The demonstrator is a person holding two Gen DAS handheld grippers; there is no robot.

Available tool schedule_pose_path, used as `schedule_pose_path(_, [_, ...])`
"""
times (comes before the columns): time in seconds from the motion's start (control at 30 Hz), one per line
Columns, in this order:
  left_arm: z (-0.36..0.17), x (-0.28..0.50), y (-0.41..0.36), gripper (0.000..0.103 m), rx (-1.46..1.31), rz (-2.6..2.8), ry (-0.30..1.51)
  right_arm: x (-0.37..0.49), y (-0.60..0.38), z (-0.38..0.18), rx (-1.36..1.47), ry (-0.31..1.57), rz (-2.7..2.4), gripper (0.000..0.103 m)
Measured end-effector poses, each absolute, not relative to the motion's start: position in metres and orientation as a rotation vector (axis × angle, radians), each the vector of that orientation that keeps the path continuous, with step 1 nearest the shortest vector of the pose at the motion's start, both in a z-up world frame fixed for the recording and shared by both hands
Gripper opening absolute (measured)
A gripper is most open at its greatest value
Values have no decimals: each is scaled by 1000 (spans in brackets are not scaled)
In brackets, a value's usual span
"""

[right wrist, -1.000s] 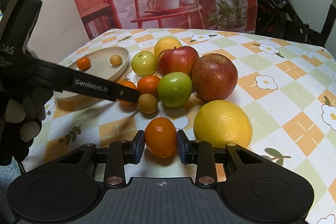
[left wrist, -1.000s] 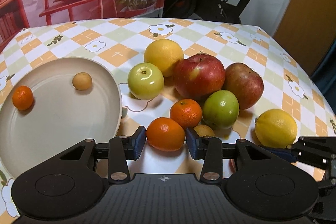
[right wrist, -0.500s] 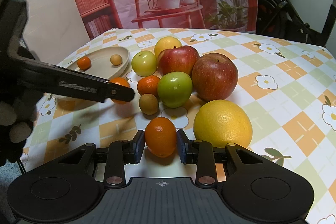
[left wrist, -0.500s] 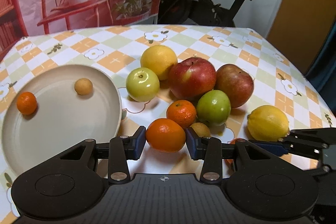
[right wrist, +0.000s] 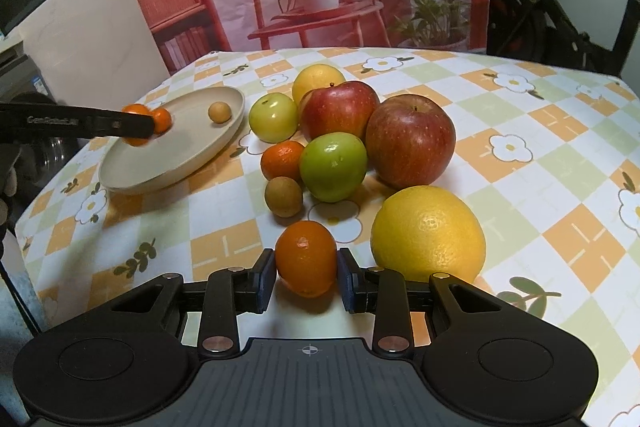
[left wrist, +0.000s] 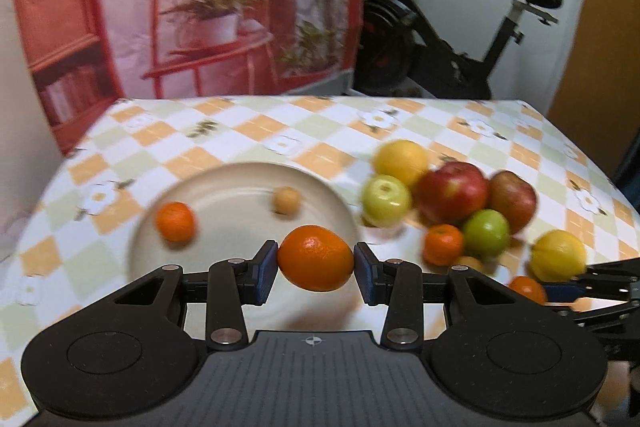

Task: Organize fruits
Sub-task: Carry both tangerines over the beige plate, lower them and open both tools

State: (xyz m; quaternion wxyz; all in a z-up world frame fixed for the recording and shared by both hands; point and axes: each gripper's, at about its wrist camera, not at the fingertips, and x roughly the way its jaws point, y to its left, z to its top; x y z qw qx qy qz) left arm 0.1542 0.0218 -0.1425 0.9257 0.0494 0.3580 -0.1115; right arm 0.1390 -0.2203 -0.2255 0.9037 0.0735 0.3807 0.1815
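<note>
Two tangerines gripped, one already over the plate.
Your left gripper [left wrist: 315, 267] has lifted its tangerine [left wrist: 315, 258] from the pile to above the plate [left wrist: 240, 179], ready to drop. Only the right view shows your right gripper [right wrist: 307, 281] clamping a second tangerine [right wrist: 306, 258] on the table.

Both claws [left wrist: 316, 267] [right wrist: 307, 274] clamped, angled downward.

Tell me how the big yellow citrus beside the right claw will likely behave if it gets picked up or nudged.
The yellow citrus is round and lies free on the tablecloth, so a nudge would probably send it rolling. It dwarfs the tangerine in the right claw, so it is likely heavier and needs a much wider opening. Its dimpled, slightly glossy peel looks firm, so some slipping is possible.
</note>
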Motion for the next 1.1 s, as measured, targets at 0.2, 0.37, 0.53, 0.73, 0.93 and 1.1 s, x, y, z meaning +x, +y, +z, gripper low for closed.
schedule_pose_path(0.2, [-143, 165, 56, 43, 109, -169, 745, 146, -219, -211, 158, 778, 378, 30])
schedule_pose_path(0.37, [-153, 175, 73, 43, 104, -162, 748, 161, -214, -191, 164, 766, 384, 30])
schedule_pose_path(0.53, [-160, 181, 90, 43, 56, -131, 741, 195, -183, -169, 68, 762, 446, 30])
schedule_pose_path(0.73, [-166, 197, 103, 43, 62, -106, 743, 245, -128, -156, -27, 770, 547, 30])
schedule_pose_path(0.93, [-175, 211, 110, 43, 75, -116, 762, 282, -74, -170, -136, 824, 600, 30])
schedule_pose_path(1.1, [-181, 216, 110, 43, 66, -133, 761, 303, -48, -186, -201, 878, 600, 29])
